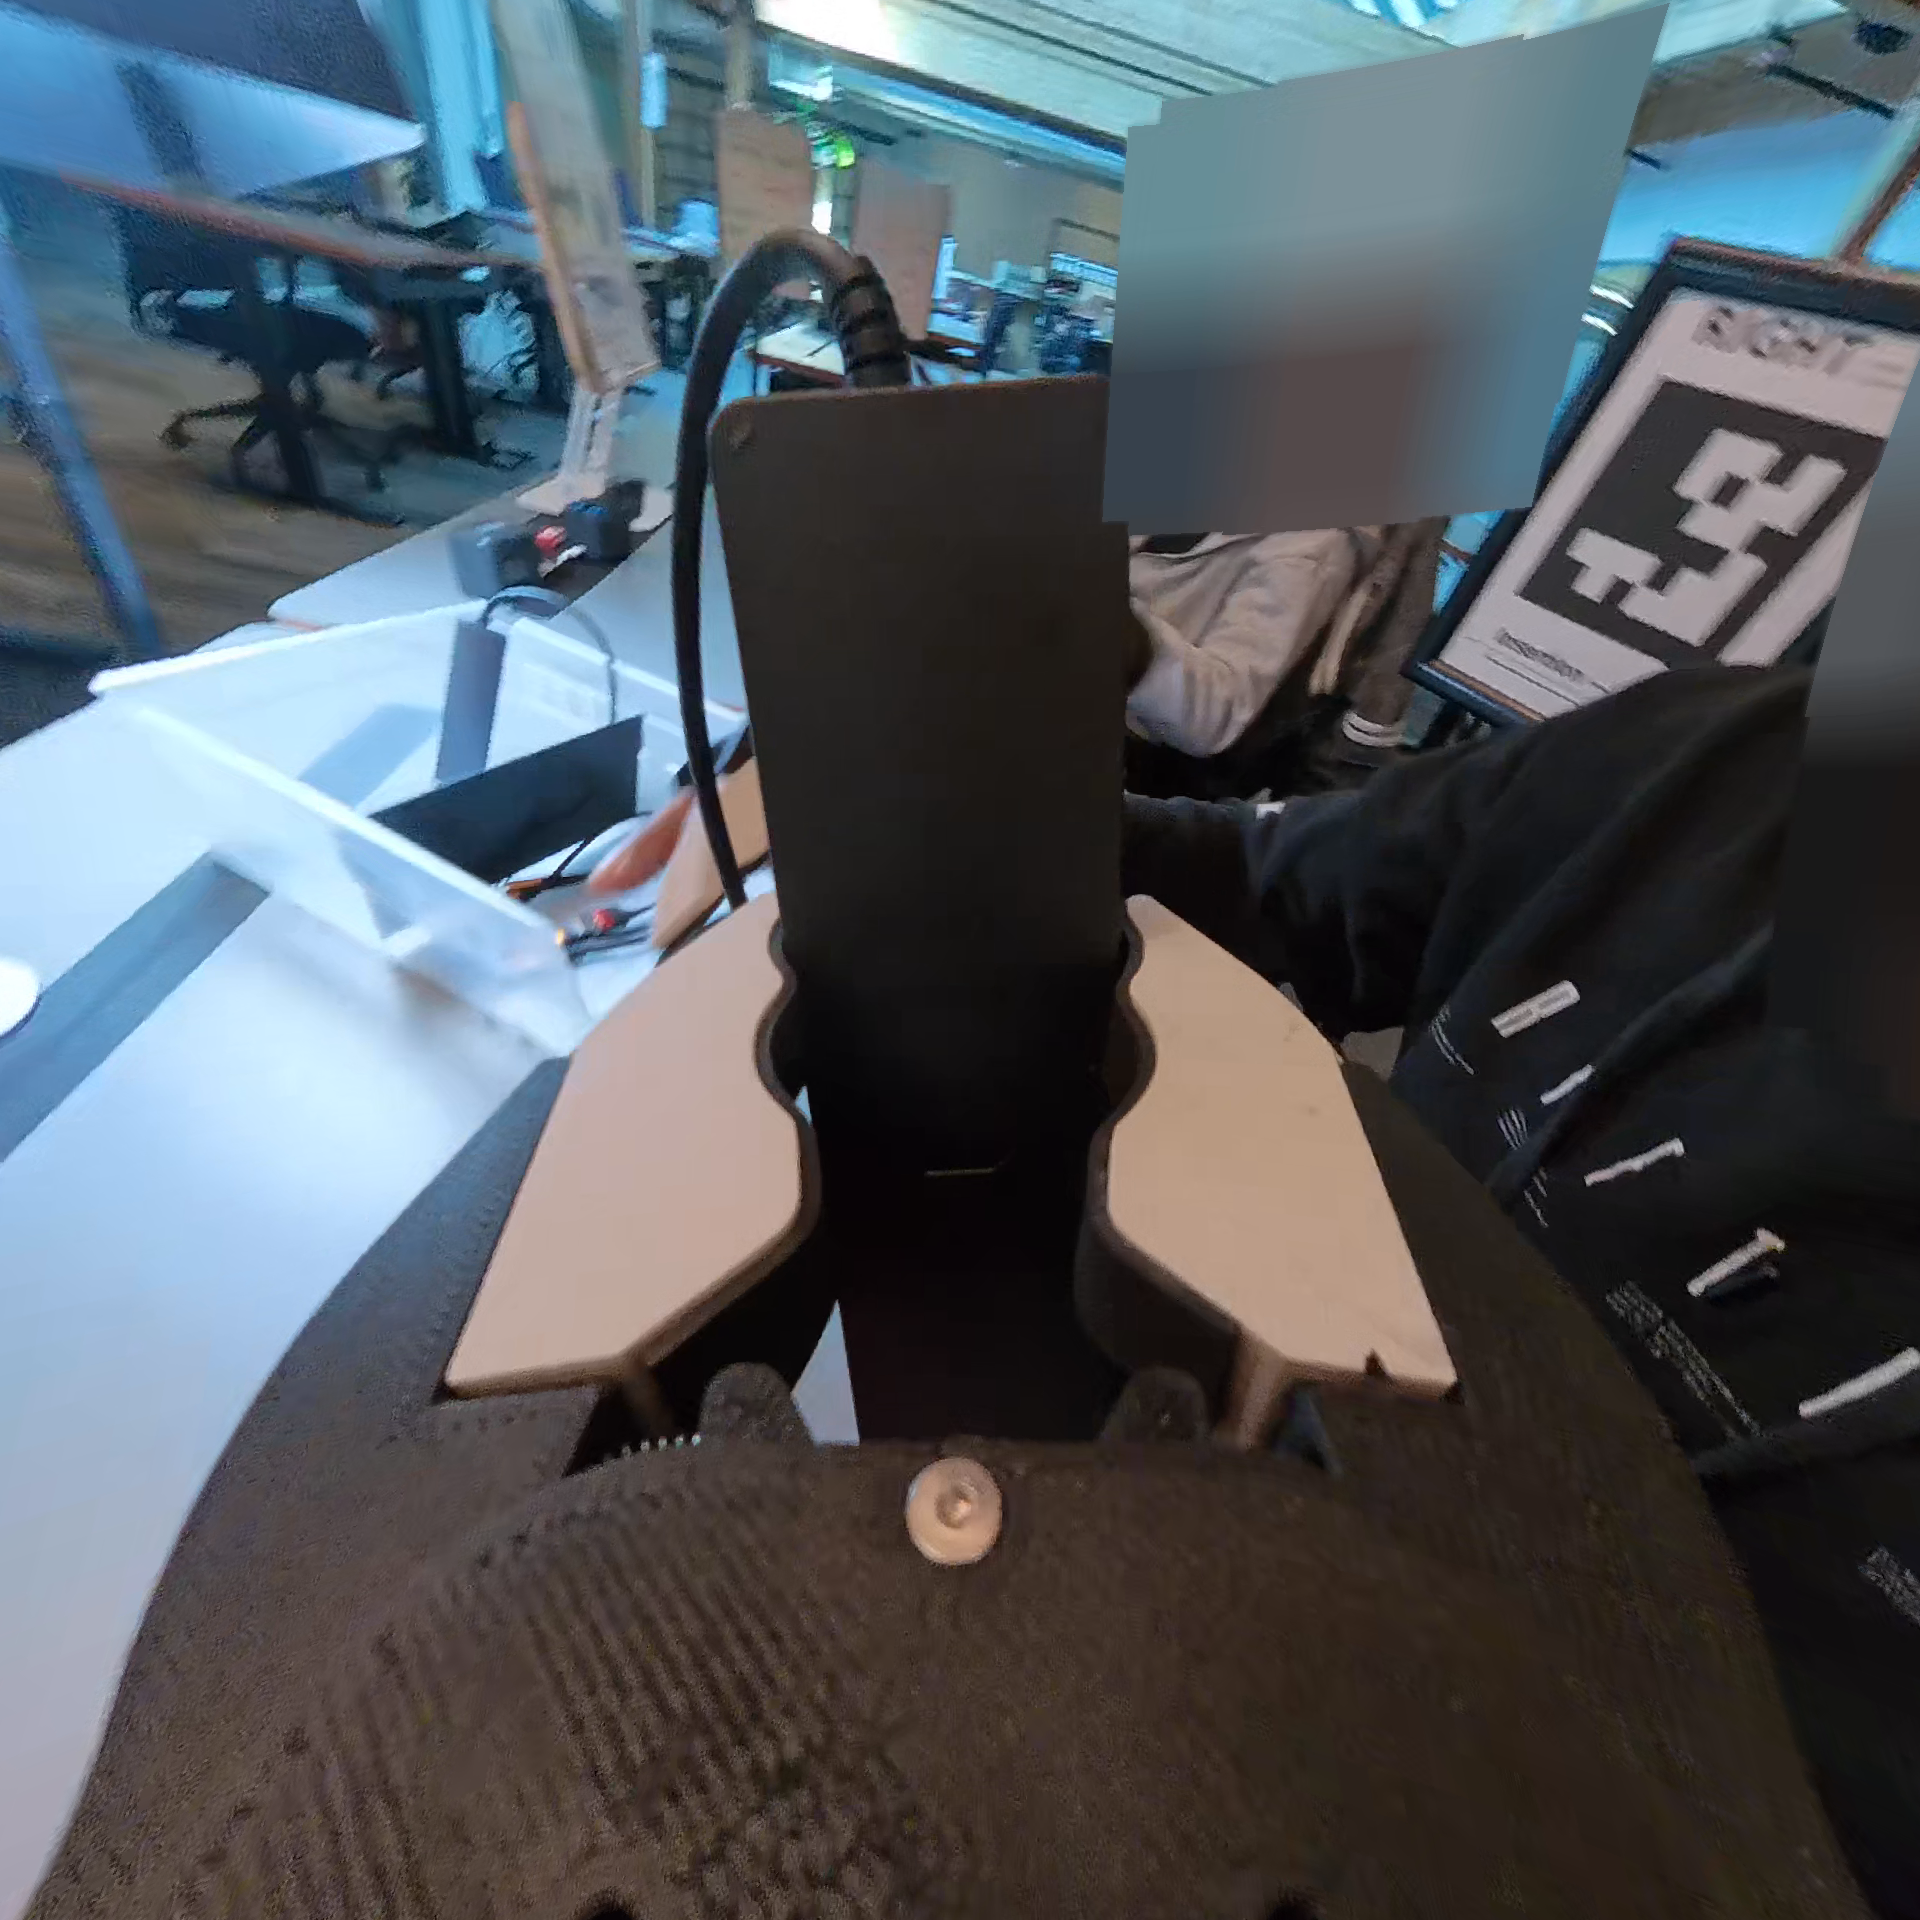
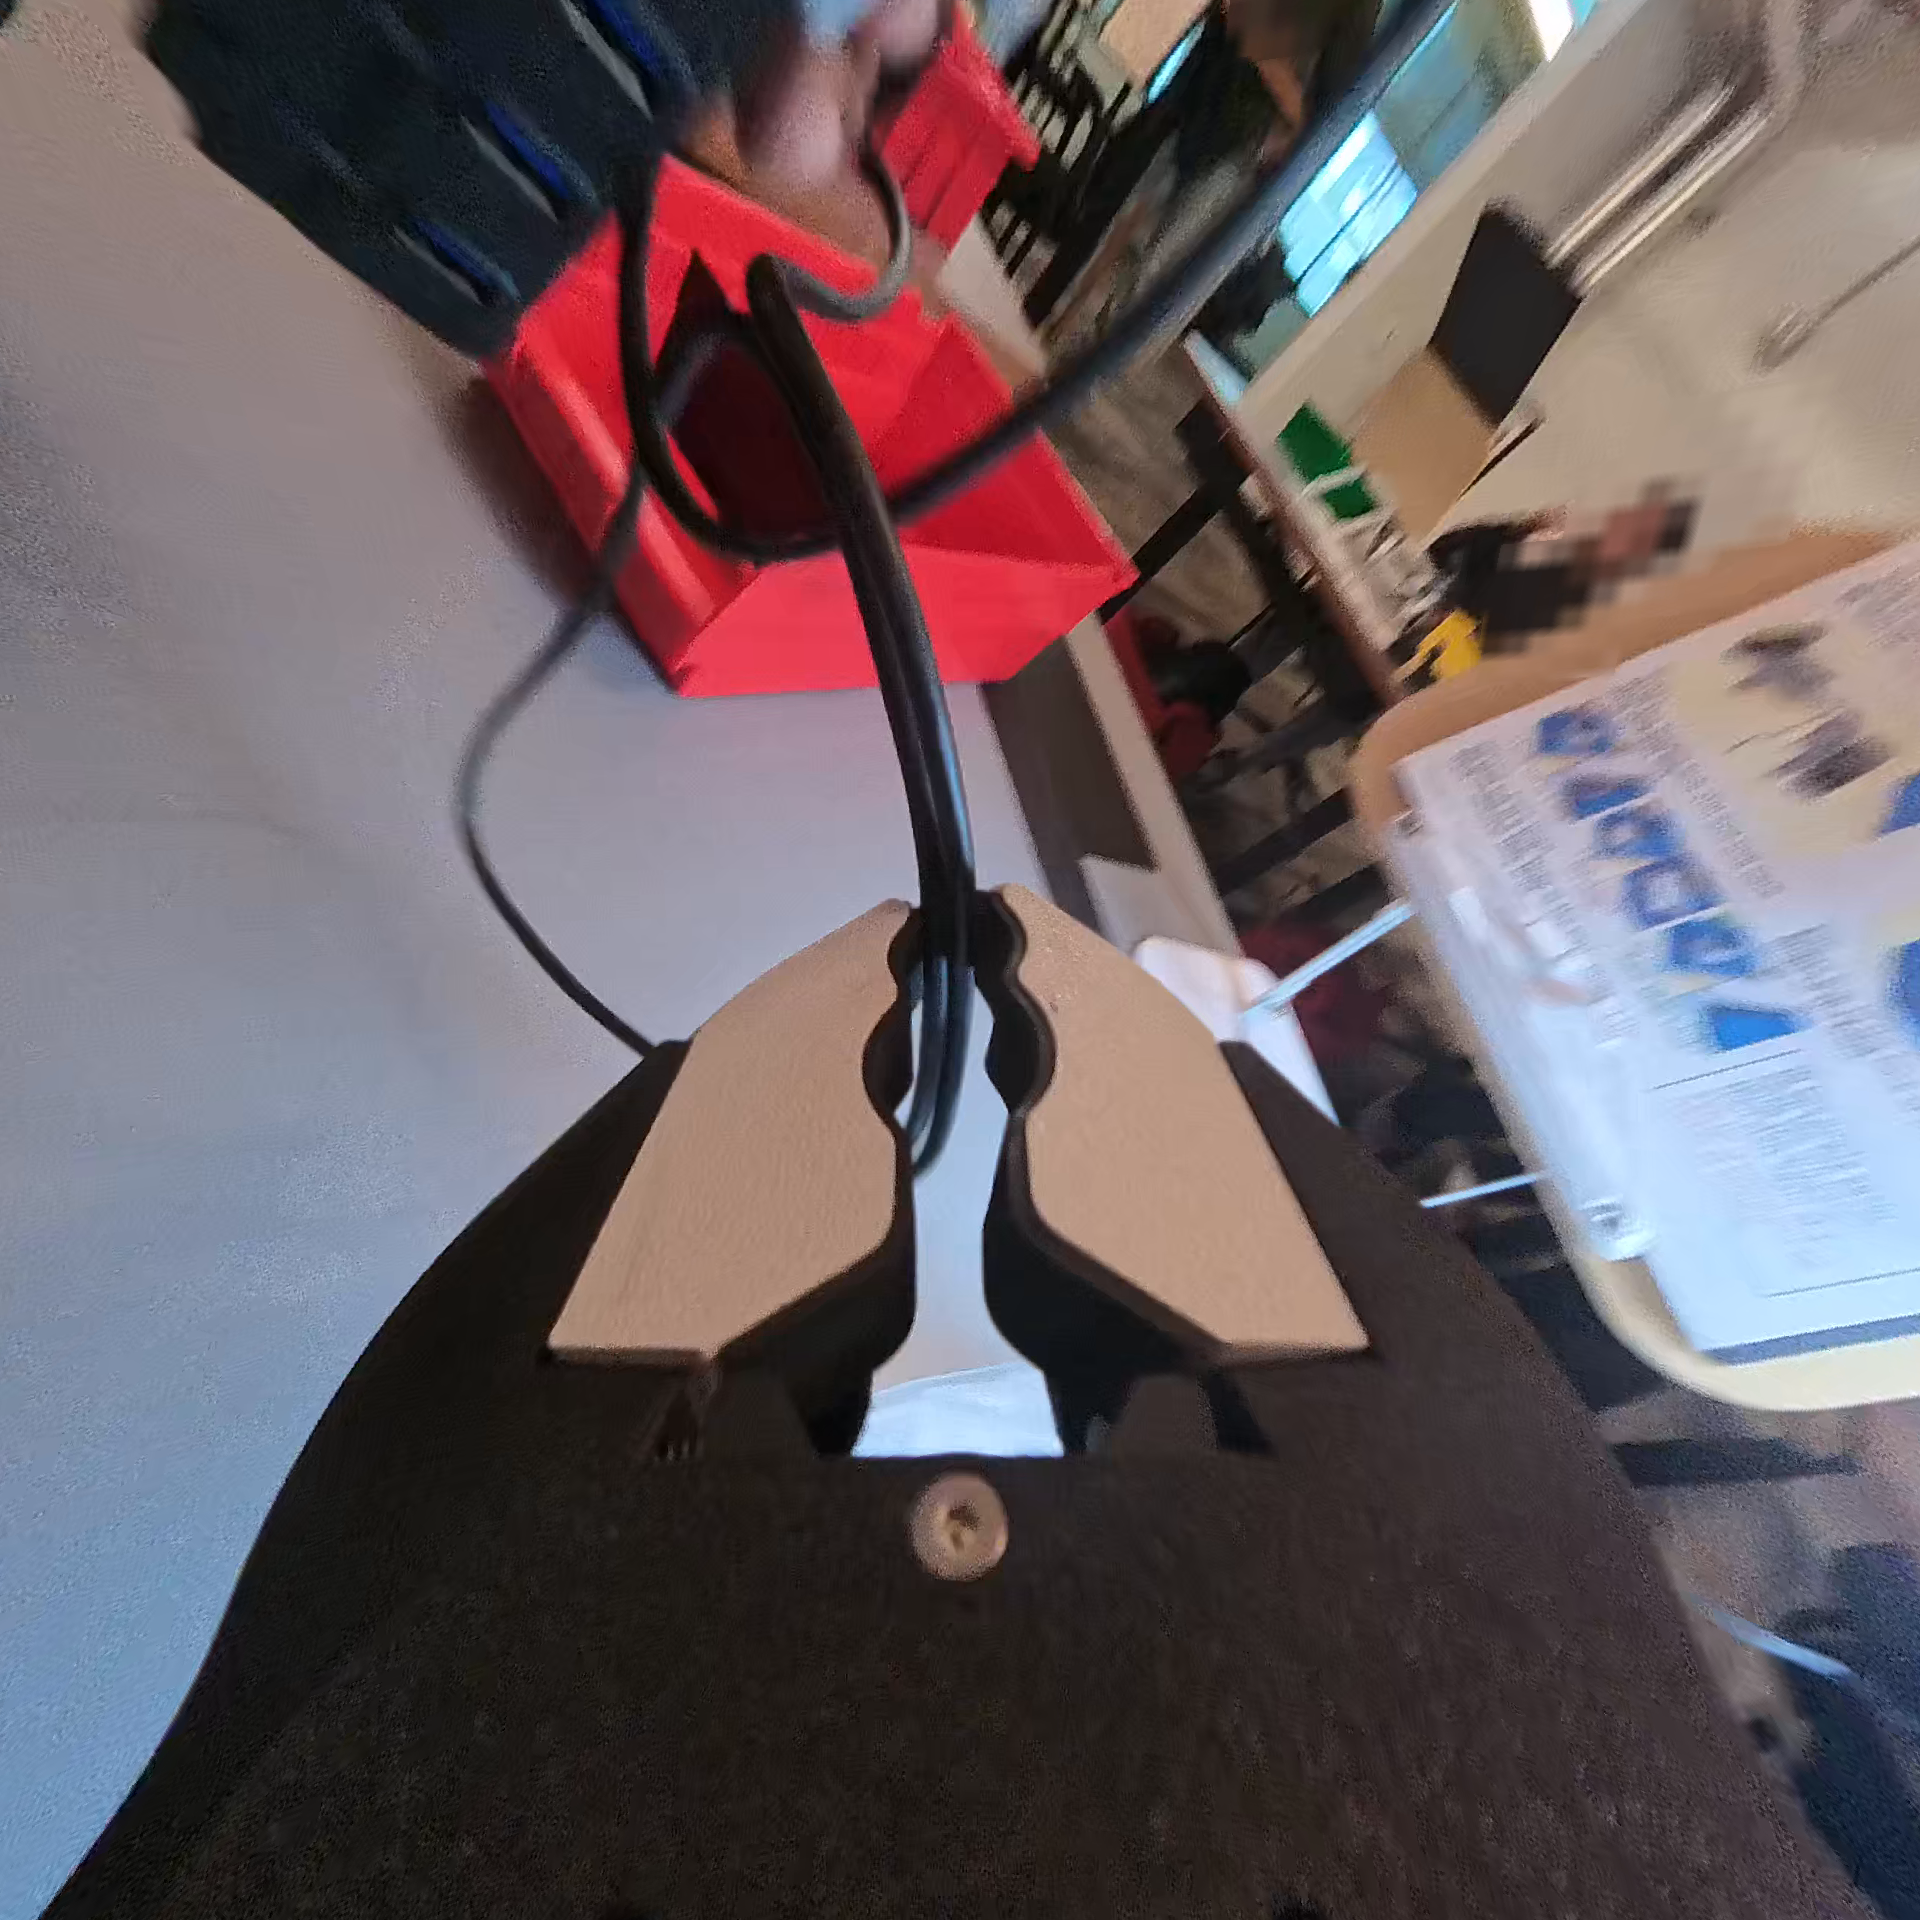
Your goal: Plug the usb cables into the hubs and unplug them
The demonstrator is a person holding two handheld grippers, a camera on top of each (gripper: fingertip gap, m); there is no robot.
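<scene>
So my left gripper is clamped on a flat black hub, held upright, I reckon so its ports face the plug. My right gripper is pinched nearly shut on a doubled black usb cable over the red bin. Can't see the plug end or ports; too blurry.

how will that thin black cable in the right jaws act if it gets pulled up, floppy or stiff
Probably floppy: the thin black cable curves and loops loosely past the red plastic box. It looks light, and smooth enough that it might slide through the right gripper, whose jaws pinch only its doubled strands.
</scene>
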